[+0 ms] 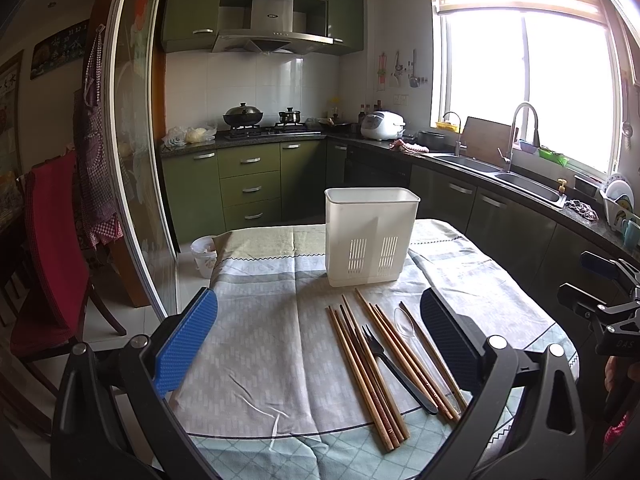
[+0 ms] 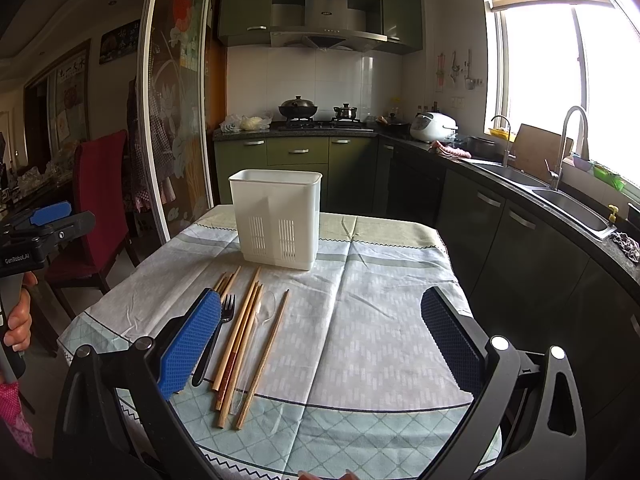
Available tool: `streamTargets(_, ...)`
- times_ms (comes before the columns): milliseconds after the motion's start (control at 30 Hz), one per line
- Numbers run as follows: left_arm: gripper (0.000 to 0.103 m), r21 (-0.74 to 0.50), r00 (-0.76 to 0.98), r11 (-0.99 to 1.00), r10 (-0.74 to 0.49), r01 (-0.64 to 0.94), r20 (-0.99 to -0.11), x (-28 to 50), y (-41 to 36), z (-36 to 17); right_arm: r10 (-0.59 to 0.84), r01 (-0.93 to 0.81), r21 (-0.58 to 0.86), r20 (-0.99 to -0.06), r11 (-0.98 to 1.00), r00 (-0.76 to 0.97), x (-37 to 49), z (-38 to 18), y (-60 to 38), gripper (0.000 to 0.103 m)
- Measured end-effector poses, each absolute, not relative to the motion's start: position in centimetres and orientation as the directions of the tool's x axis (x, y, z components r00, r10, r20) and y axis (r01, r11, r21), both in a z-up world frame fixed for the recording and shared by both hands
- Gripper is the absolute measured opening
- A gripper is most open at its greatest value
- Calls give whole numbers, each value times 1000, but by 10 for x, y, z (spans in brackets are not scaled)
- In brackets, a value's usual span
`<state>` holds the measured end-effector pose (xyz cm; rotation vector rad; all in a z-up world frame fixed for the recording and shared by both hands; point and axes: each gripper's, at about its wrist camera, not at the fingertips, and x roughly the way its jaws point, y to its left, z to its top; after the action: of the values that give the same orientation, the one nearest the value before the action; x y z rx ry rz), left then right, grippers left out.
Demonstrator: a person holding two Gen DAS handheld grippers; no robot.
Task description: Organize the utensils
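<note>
- The white utensil holder (image 1: 370,236) stands upright on the cloth-covered table (image 1: 256,344), at about 12 o'clock from both grippers. As far as its translucent walls show, nothing is in it yet; its inside is not seen from above.
- The utensils lie flat on the cloth just in front of the holder, not touching it: a spread of wooden chopsticks (image 1: 372,364), a black plastic fork (image 1: 390,364) lying across them, and a clear plastic spoon (image 1: 404,324) among the right-hand sticks.
- The left gripper (image 1: 320,336) is spread wide and holds nothing; the pile lies at about 1 o'clock between its fingers in the view.
- The right gripper (image 2: 322,338) is likewise wide apart and empty; the pile sits at about 10 o'clock, partly behind its blue left pad (image 2: 192,344).
- Judged from this, the sorting has not begun: every utensil is still on the table, and all of them remain to be picked up and dropped into the holder's compartments.
- The thin sticks lie close together, so lifting them singly may be fiddly.
</note>
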<state>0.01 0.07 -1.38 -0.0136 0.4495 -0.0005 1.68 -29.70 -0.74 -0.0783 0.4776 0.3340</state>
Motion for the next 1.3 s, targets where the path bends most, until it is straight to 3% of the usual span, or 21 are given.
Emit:
streamTargets(233, 97, -21, 876, 1000, -15, 5, -481, 12, -1, -24, 335, -362, 42, -489, 931, 805, 25, -10, -302, 99)
streamTargets(467, 97, -33, 710, 999, 8, -43, -704, 75, 3, -63, 364, -354, 163, -684, 921, 632, 79, -38, -312, 99)
streamTargets(667, 97, -166, 458, 986, -140, -16, -878, 129, -7, -107, 378, -384, 181, -754, 906, 537, 108, -60, -309, 99)
streamTargets(867, 96, -258, 275, 965, -258, 34, -926, 150, -45, -129, 363, -365, 184, -775, 913, 518, 116, -68, -314, 99)
streamTargets(900, 94, -272, 255, 961, -273, 37, -928, 152, -50, -131, 365, -366, 186, -775, 912, 515, 116, -69, -314, 99)
streamTargets(967, 78, -274, 219, 961, -274, 32, -936, 157, -57, -135, 368, -367, 191, -779, 910, 507, 116, -71, -314, 99)
streamTargets(1133, 70, -288, 153, 958, -285, 7, -946, 167, -67, -147, 372, -371, 193, -779, 908, 505, 114, -73, -315, 99)
streamTargets(1300, 53, -313, 156, 950, -305, -25, -939, 175, -70, -148, 375, -373, 193, -774, 907, 510, 113, -73, -315, 99)
